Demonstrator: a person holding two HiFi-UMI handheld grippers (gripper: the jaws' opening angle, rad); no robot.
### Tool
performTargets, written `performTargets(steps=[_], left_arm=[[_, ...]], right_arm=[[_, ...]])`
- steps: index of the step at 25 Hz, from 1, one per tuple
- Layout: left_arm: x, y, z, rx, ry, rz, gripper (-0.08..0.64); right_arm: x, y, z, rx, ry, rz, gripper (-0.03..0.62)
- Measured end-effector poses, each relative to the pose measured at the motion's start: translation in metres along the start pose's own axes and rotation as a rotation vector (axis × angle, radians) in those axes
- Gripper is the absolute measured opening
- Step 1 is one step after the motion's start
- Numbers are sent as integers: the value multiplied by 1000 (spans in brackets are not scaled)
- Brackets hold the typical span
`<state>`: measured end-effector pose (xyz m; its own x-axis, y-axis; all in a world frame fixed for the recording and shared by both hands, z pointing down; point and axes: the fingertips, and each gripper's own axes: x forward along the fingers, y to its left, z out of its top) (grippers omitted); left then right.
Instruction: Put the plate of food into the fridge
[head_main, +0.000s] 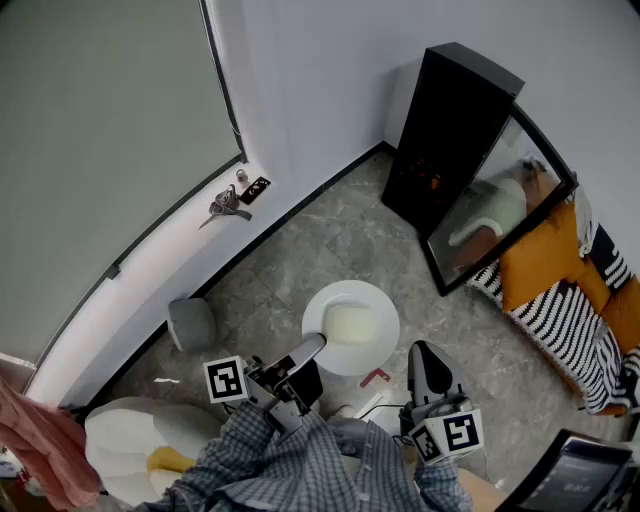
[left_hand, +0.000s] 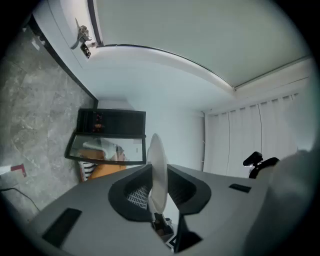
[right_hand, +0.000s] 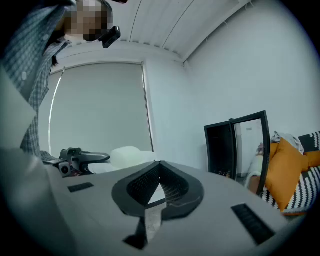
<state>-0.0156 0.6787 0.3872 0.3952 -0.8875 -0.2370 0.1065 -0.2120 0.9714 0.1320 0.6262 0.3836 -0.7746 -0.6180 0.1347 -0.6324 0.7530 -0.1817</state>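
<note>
White plate (left_hand: 158, 170), edge-on, pinched at its rim between the jaws of my left gripper (left_hand: 159, 197). Pale food block (head_main: 350, 325) sits on it, centre of head view. That hand tips slightly upward. Jaws of my right gripper (right_hand: 159, 187) pressed together, nothing between, lower right. Black fridge (head_main: 445, 140), door open, upper right.

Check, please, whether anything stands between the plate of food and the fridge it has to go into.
Nothing visible does. The plate, gripped at its rim by the left gripper, is over bare grey floor, and the fridge stands beyond it with its glass door swung open to one side.
</note>
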Motion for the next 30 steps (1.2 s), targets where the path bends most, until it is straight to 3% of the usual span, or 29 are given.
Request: performTargets(steps=[10,13,17,23,27,30], left_arm=[[2,1,4,-4,-6,-7,75],[2,1,5,-2,-4,-5,75],[0,3,5,4,-3,-1,75],[-6,5,9,4,-3,4,75],[-9,3,13,15,-6,-8,75],[-14,2,17,3,-28,-29,75]], right_arm=[[5,-4,2,23,4,-7,8],[6,-5,1,74,9,-6,8],[9,0,1,212,5,42,8],[12,5,6,526,-82,88,10],[17,16,1,625,-57,120,86],[20,29,-6,715,-31,156,95]])
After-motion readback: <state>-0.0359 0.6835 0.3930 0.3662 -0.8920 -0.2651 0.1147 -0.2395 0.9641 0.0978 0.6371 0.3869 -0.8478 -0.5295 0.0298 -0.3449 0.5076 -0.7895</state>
